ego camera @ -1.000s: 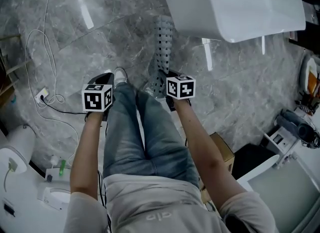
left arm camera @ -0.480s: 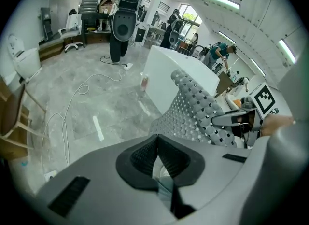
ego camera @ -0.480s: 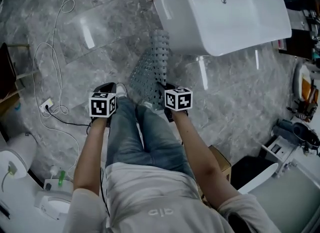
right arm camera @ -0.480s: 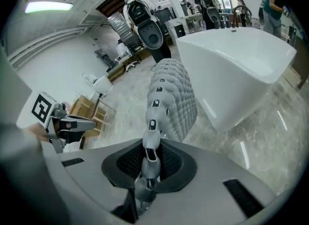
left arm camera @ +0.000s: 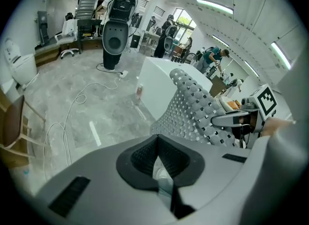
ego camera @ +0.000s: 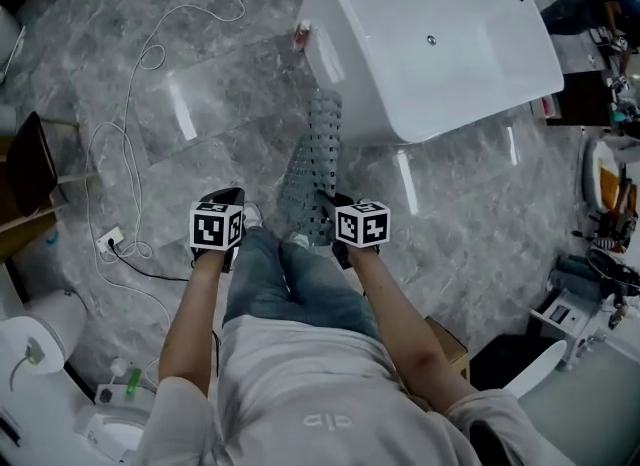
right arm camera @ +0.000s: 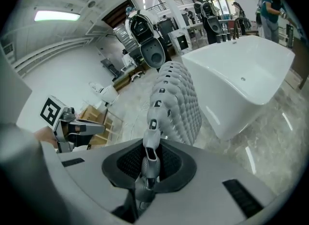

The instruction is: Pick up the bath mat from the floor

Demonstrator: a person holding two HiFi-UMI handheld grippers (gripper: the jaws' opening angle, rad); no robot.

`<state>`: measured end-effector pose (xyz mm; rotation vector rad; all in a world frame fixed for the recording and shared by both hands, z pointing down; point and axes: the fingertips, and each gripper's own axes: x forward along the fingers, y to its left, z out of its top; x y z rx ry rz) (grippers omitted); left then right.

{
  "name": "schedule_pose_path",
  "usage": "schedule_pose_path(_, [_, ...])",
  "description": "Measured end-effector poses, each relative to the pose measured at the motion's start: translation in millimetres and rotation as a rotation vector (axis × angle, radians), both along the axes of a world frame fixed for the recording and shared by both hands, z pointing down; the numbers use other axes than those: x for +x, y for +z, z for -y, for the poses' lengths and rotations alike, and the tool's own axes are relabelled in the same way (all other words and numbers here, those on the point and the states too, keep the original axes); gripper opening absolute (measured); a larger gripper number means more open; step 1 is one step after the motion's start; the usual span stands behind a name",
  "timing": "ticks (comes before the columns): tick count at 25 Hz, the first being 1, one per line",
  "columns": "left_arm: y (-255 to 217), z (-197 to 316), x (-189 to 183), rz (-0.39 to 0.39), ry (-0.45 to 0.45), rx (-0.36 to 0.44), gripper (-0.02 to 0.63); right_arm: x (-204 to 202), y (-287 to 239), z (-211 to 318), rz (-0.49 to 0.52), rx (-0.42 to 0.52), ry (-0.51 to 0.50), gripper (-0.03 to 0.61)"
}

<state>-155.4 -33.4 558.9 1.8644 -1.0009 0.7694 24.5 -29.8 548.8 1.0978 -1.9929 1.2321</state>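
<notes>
Jaws of the right gripper point(ego camera: 322, 197) clamp the perforated grey bath mat point(ego camera: 312, 159); the left gripper point(ego camera: 233, 197) jaws pinch its corner. A white bathtub point(ego camera: 430, 44) stands at one o'clock.

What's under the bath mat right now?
Around the raised bath mat, only grey marble floor shows, beside the white bathtub. The mat covers the strip of floor straight beneath it, and I cannot tell whether its far end touches the floor.
</notes>
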Motion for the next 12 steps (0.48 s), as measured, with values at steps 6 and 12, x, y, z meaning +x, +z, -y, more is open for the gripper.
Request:
schedule_pose_path(6, [-43.8,0.1,3.7,-0.017,0.017,0.021,0.015,2.2,-51.2,1.7,0.010,0.027,-0.001,0.061])
schedule_pose_path(12, [-95.3,2.1,6.2,-0.039,0.033,0.063,0.015,0.8,-95.6,-2.0,0.022,0.065,-0.018,0.061])
